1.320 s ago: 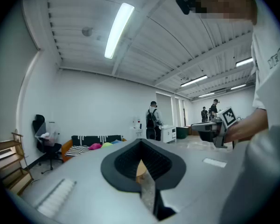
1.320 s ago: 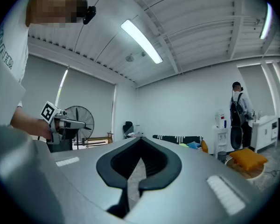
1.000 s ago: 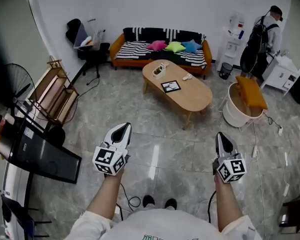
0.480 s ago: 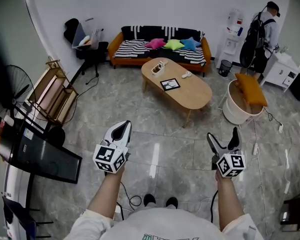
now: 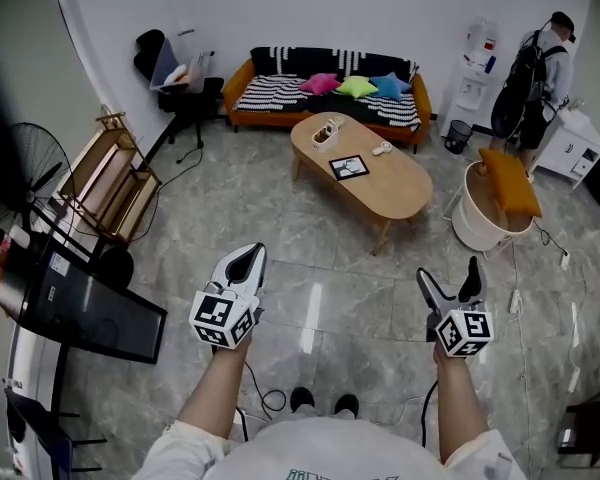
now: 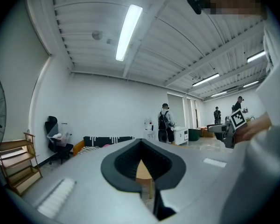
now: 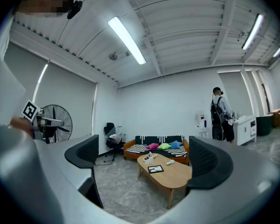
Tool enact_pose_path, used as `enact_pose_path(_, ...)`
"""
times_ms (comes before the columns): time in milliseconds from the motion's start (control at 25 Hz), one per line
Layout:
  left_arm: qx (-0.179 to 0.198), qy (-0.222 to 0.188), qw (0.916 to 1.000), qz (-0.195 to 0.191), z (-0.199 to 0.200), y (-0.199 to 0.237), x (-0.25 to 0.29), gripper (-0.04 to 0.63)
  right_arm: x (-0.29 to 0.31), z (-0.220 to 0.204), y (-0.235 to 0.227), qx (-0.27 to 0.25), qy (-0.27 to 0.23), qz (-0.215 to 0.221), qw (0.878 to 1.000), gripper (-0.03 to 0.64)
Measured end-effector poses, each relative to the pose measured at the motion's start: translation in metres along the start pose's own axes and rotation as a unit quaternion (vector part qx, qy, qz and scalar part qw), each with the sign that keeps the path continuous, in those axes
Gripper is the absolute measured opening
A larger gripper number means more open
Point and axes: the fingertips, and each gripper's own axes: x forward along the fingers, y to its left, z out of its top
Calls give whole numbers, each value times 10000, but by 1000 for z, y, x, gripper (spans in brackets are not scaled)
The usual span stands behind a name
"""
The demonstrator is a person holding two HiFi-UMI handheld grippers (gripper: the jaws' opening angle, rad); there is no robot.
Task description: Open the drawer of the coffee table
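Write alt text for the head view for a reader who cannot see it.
Two hand-held grippers hang over a grey tiled floor, well short of the oval wooden coffee table: the left gripper shut, the right gripper with jaws just opened wide and empty. A striped sofa stands behind the table; a person stands far right.

The left gripper (image 6: 141, 143) was seen with jaws closed tip to tip, a sliver of the coffee table (image 6: 143, 172) framed in their hollow. A striped sofa (image 6: 107, 139) was shown against the far wall.
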Motion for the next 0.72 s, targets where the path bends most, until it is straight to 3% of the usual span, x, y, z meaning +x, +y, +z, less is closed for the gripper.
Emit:
enact_pose_path(400,-104,28,9999,-54,-16,53,6,-2,28,-16,40,-102,142,37,9998,589)
enact_pose_path(720,-44,110,9999,-72,-20,69,48,-2,74,-30,34,-124,320,222,9992,589)
